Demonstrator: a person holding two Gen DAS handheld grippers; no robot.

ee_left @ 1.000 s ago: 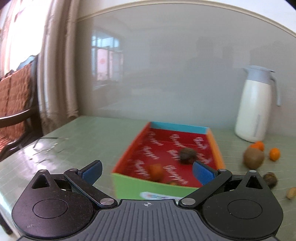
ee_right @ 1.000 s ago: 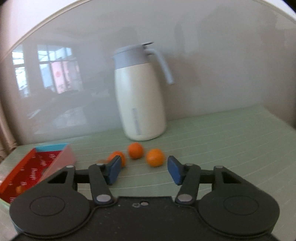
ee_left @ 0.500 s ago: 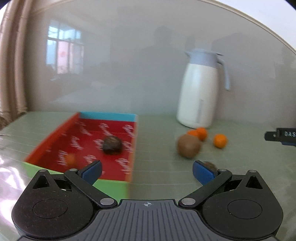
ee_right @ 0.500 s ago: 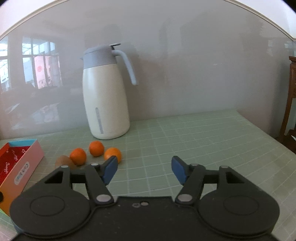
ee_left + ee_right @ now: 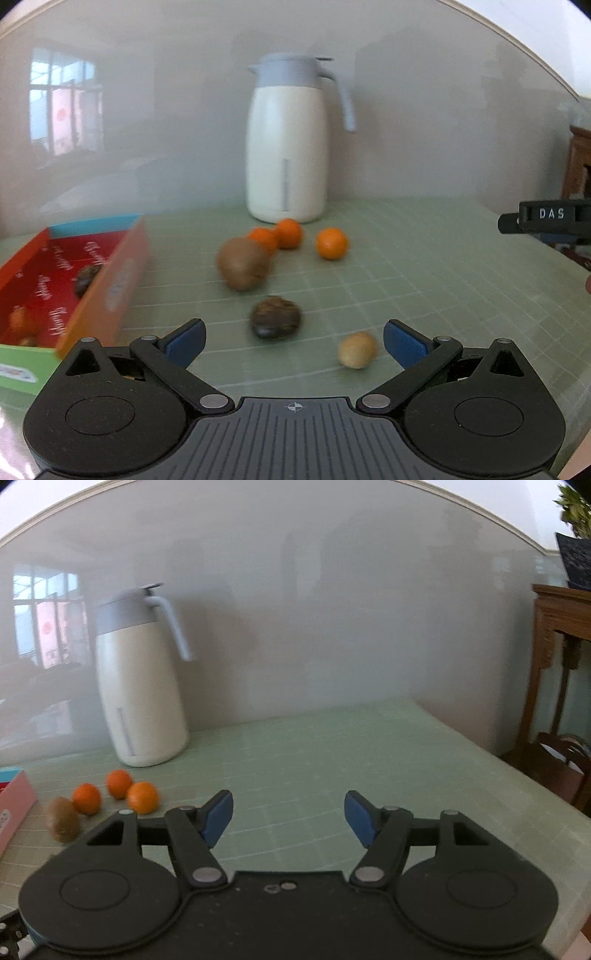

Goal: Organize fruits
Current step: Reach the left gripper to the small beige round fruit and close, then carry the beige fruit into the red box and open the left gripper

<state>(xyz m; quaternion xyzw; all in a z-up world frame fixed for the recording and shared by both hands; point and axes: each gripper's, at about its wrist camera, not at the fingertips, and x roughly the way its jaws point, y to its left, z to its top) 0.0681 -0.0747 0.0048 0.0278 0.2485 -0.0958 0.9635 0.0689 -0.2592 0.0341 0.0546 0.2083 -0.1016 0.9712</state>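
Observation:
My left gripper (image 5: 293, 341) is open and empty above the green table. Just ahead of it lie a dark brown wrinkled fruit (image 5: 276, 318) and a small tan fruit (image 5: 357, 349). Farther off lie a kiwi (image 5: 242, 268) and three small oranges (image 5: 331, 243). The red-lined box (image 5: 107, 280) at the left holds a dark fruit (image 5: 86, 279) and an orange one (image 5: 20, 320). My right gripper (image 5: 288, 821) is open and empty over bare table. The kiwi (image 5: 63, 819) and the oranges (image 5: 142, 797) lie to its left.
A white thermos jug (image 5: 287, 162) stands at the back by the glossy wall; it also shows in the right wrist view (image 5: 142, 690). The box's corner (image 5: 13, 805) shows at the left edge there. A wooden cabinet (image 5: 561, 672) and a chair stand past the table's right edge.
My left gripper has swung right, from facing the box to facing the loose fruits. My right gripper has also turned right, so the jug and the oranges slid left. Both stayed open.

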